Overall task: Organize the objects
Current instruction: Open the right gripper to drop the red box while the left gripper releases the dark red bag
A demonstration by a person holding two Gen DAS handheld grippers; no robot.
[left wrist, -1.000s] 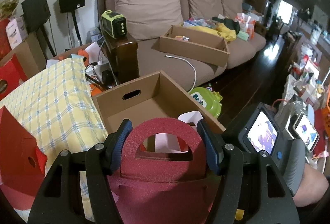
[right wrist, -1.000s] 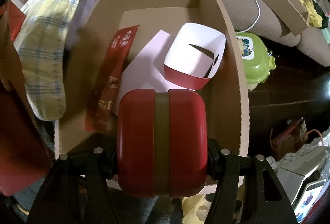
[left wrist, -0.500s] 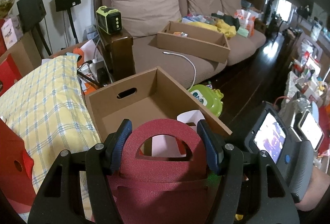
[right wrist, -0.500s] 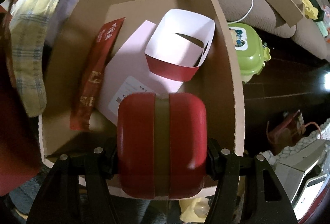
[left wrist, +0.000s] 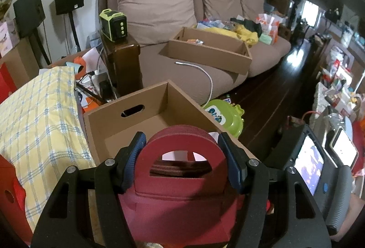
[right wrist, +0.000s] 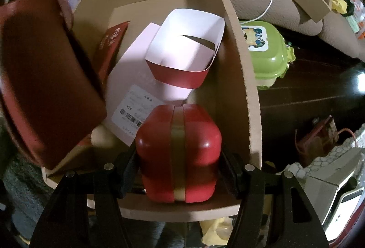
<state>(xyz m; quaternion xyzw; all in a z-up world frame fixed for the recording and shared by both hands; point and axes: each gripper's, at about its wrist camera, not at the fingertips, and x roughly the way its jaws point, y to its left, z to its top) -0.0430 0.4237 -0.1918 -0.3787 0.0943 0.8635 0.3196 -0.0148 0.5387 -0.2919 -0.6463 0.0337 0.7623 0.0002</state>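
My left gripper (left wrist: 182,152) is shut on the arched handle of a dark red felt bag (left wrist: 180,197), held just before the near rim of an open cardboard box (left wrist: 109,131). In the right wrist view the same red bag (right wrist: 43,79) hangs over the box's left side. My right gripper (right wrist: 179,156) is shut on a red rounded box with a gold band (right wrist: 179,152), pointing down over the near end of the cardboard box (right wrist: 230,42). Inside lie a red-and-white paper sleeve (right wrist: 184,51), a pink sheet with a barcode label (right wrist: 134,88) and a red envelope (right wrist: 111,44).
A yellow checked cushion (left wrist: 38,115) lies left of the box. A green plastic case (left wrist: 224,116) sits on the dark floor to its right. Behind stands a brown sofa (left wrist: 159,10) with a second cardboard tray (left wrist: 209,51) and a white cable. Clutter lines the right side.
The left gripper with the red bag has sunk toward the box and now enters the right wrist view at the left. The red rounded box sits lower over the box's near end.
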